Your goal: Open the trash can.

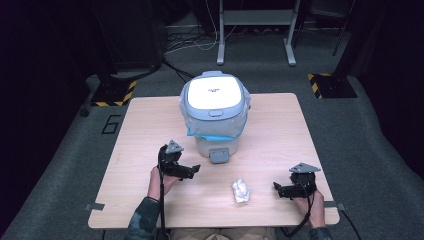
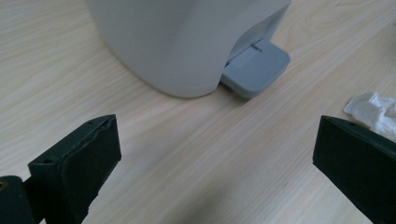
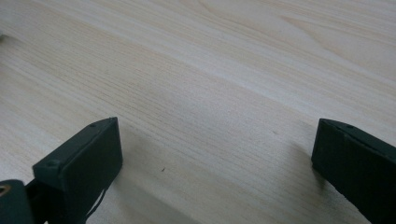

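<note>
Bin [image 1: 215, 107] upright, pedal [image 1: 219, 156] faces person.

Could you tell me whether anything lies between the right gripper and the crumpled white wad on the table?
Nothing visible does: only bare table separates the right gripper from the crumpled white wad to its left.

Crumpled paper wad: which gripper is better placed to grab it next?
Probably the left. The left gripper points toward the wad, jaws open, and the left gripper view shows it just past one jaw. The right gripper, also open, looks at bare table.
</note>
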Tool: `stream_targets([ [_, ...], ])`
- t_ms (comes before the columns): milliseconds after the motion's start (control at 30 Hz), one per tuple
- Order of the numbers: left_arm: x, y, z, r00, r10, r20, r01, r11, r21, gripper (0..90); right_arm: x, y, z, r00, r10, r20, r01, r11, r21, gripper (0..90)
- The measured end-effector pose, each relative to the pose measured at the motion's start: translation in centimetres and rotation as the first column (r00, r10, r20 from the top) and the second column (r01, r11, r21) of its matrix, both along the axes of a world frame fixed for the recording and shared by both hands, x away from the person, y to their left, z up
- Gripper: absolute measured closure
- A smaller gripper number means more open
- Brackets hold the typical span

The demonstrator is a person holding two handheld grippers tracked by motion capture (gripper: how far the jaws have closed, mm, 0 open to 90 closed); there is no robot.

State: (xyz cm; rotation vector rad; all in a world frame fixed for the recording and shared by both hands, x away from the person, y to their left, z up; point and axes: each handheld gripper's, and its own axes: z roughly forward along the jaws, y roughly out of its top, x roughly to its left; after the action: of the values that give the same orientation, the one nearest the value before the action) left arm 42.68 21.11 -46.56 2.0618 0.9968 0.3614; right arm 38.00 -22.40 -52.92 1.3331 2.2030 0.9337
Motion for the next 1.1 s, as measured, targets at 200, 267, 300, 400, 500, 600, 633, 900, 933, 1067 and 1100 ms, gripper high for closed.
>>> stream_targets([
  [200,0.4,-1.9,0.2,0.9994,-0.034,0.009,0.034,0.9994,0.001,1.0,0.0,0.0,0.0,1.0,-0.001,0.001,0.001,1.0,0.0,1.0],
  [267,0.5,-2.4,0.2,0.9992,-0.04,0.006,0.04,0.9992,0.004,6.6,0.0,0.0,0.0,1.0,-0.002,0.001,0.002,1.0,-0.001,1.0],
  [300,0.5,-2.6,0.2,0.9992,-0.038,0.008,0.038,0.9992,0.011,6.6,0.0,0.0,0.0,1.0,-0.002,0.001,0.002,1.0,-0.001,1.0],
  [400,0.5,-3.2,-0.1,0.9988,-0.047,0.008,0.047,0.9985,0.027,28.8,0.0,0.0,0.0,1.0,-0.002,0.001,0.002,1.0,-0.001,1.1],
  [500,0.5,-3.8,-0.8,0.9984,-0.053,0.021,0.053,0.9985,0.016,58.3,0.0,0.0,0.0,1.0,-0.004,0.003,0.004,1.0,-0.001,1.6],
  [600,0.6,-4.4,-1.4,0.997,-0.062,0.046,0.062,0.998,-0.011,70.4,0.0,0.0,0.0,0.9999,-0.009,0.005,0.009,1.0,-0.001,1.8],
  [633,0.6,-5.0,-1.8,0.9951,-0.071,0.07,0.073,0.997,-0.027,75.6,0.0,0.0,0.0,0.9999,-0.011,0.004,0.011,1.0,0.001,1.9],
  [900,1.0,-6.9,-3.1,0.9907,-0.051,0.126,0.06,0.9957,-0.07,89.5,-0.1,0.0,0.0,1.0,-0.009,0.004,0.009,1.0,0.002,2.3],
  [933,1.1,-7.1,-3.2,0.9892,-0.052,0.137,0.06,0.9965,-0.057,89.5,-0.1,0.0,0.0,0.9999,-0.012,0.006,0.012,1.0,0.0,2.5],
  [1067,1.2,-7.8,-4.1,0.9907,-0.047,0.128,0.054,0.9968,-0.059,89.1,-0.1,0.0,0.0,1.0,-0.003,0.008,0.003,1.0,0.0,3.4],
  [1100,1.3,-7.9,-4.3,0.9905,-0.051,0.128,0.059,0.9965,-0.059,89.1,-0.1,0.0,0.0,1.0,-0.003,0.008,0.003,1.0,0.001,3.4],
])
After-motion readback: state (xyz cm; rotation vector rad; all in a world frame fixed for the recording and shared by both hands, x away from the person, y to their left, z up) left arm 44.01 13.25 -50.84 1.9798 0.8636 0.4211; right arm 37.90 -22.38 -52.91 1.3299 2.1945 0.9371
